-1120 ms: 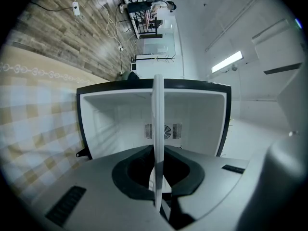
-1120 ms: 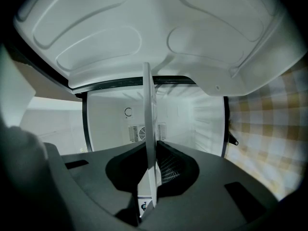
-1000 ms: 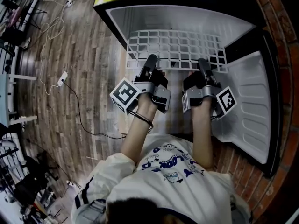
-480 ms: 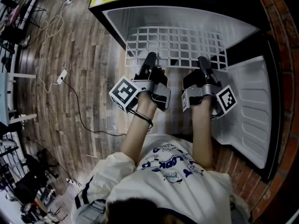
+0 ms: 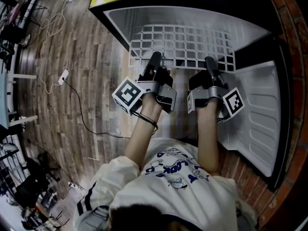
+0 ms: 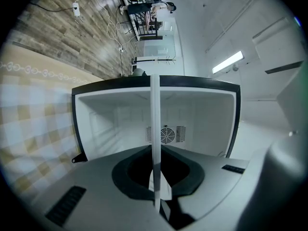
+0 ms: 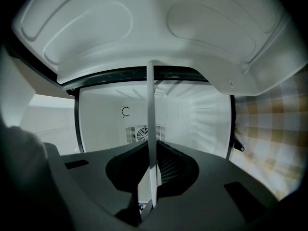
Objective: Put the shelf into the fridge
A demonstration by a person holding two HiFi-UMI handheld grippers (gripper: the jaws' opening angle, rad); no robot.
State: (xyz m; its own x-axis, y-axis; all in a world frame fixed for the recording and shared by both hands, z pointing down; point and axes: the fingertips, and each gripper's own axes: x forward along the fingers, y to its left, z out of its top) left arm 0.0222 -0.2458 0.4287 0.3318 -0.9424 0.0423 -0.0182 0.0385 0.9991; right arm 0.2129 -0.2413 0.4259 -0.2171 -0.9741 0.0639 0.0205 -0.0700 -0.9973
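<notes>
Between left jaws: white wire shelf [image 6: 155, 114], seen edge-on; left gripper [image 6: 156, 196] clamped on its near edge.
Between right jaws: same shelf's near edge; right gripper [image 7: 149, 196] closed tight on it.
Grip spots: left gripper left of centre on the front edge, right gripper toward the right end, well apart.
Shelf position: held flat at the open mouth of the fridge [image 5: 192, 17]; far edge over the white interior in the head view, near edge at the grippers.
Fridge: open, white walls, round fan vent [image 6: 166, 134] on the back wall.
Door: door [image 5: 255, 114] swung open on the right, white moulded liner facing up.
Floor: wood planks [image 5: 82, 95]; power strip [image 5: 64, 80] with cable off to the left.
Person: one hand on each gripper, white printed shirt [image 5: 168, 177].
</notes>
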